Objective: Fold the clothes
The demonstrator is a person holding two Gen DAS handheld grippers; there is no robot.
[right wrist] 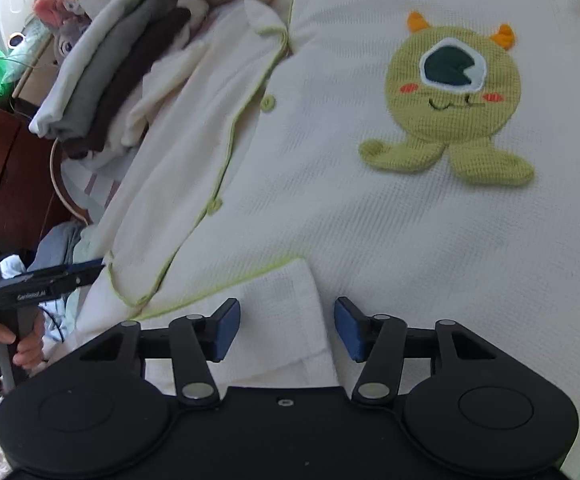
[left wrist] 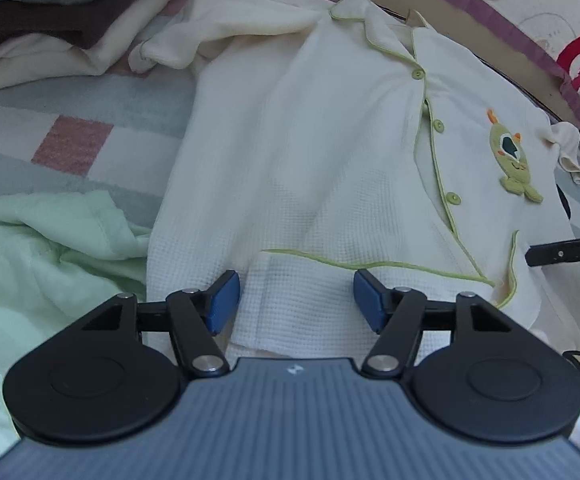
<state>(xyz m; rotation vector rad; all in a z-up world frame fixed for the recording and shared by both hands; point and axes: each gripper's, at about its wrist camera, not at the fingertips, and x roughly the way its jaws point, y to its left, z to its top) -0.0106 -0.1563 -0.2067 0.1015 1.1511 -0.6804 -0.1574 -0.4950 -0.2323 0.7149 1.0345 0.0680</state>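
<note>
The left gripper (left wrist: 295,300) stands wide, nothing pinched, its blue pads either side of the hem of a cream pyjama shirt (left wrist: 309,160). The right gripper (right wrist: 286,328) is parted too, over the same folded hem. The shirt lies flat, buttoned side up, across the checked bed cover (left wrist: 70,136), a pile of folded clothes (left wrist: 42,20) by its sleeve.

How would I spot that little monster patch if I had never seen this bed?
Find the cream waffle-knit pyjama top spread flat over the checked blanket. Follow its line of green buttons to the chest panel beside them. There sits the monster patch: a round, lime-green, one-eyed face with two orange horns, pink cheeks and floppy legs, the only picture on the otherwise plain top.
</note>
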